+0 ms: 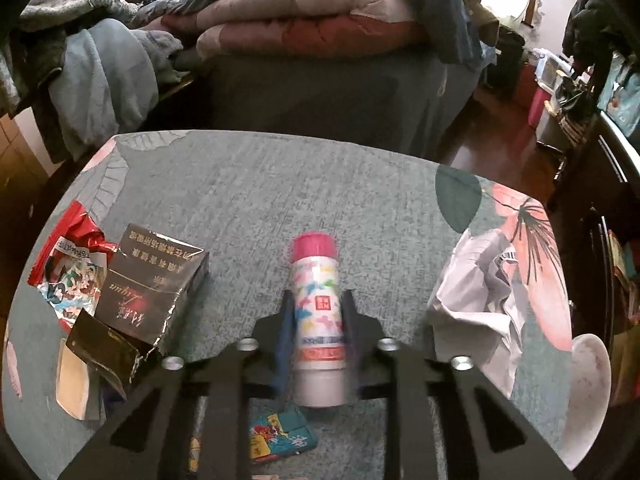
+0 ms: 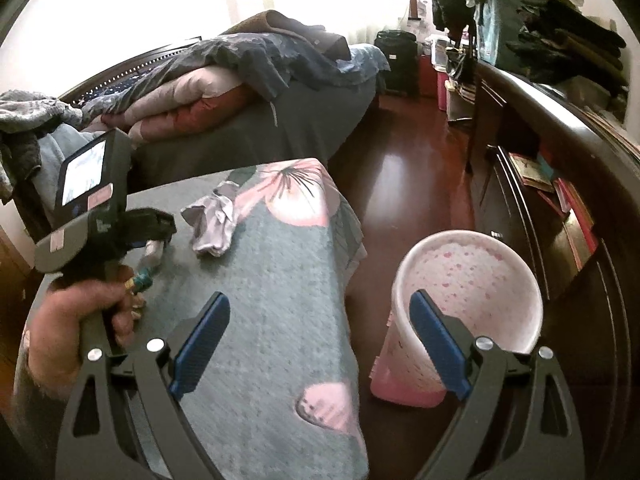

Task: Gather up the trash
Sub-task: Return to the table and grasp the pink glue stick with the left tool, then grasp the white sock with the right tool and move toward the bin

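A small white bottle (image 1: 316, 280) with a pink cap lies on the teal flowered tablecloth (image 1: 320, 184). My left gripper (image 1: 318, 300) is shut on its body. To its left lie a torn dark cigarette box (image 1: 152, 284) and a red snack wrapper (image 1: 72, 264). A crumpled grey-white bag (image 1: 480, 300) lies to the right, and a small teal wrapper (image 1: 280, 436) sits under the gripper. In the right wrist view my right gripper (image 2: 320, 300) stands open and empty over the table's edge, beside a pink-speckled bin (image 2: 394, 360) on the floor. A hand holds the left gripper (image 2: 160, 232) at the left.
A bed with folded quilts (image 1: 304, 20) stands behind the table. Heaped clothes (image 1: 100, 72) lie at the back left. A dark cabinet with books (image 2: 560, 184) runs along the right. Red wooden floor (image 2: 408, 184) lies between the bed, the table and the cabinet.
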Demonstrator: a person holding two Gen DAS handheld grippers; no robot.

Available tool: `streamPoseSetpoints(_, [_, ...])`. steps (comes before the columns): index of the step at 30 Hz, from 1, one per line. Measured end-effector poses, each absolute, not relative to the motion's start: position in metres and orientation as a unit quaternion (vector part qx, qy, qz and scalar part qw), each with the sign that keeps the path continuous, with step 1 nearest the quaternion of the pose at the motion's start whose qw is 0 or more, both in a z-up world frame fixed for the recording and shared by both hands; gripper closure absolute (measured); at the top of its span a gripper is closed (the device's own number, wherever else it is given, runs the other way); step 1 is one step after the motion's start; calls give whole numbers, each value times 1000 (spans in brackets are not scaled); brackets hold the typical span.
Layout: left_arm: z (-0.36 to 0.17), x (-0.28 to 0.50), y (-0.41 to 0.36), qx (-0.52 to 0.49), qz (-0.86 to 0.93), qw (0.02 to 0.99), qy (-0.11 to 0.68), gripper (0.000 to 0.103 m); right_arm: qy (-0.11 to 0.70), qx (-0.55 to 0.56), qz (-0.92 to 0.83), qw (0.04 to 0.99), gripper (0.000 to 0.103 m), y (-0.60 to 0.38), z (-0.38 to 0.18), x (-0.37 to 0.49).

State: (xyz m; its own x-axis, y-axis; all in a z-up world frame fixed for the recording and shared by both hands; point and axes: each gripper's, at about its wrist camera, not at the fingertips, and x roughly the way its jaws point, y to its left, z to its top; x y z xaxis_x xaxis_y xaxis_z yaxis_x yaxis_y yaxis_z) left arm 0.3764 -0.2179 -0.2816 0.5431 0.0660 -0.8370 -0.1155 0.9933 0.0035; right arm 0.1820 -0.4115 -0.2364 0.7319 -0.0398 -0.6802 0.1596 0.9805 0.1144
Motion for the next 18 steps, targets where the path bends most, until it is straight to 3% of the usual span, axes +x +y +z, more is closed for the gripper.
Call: streamPoseSetpoints(18, [-214,340,-144,-22,20,922,386,81,410,63,-8,910,11,-336,-265,322])
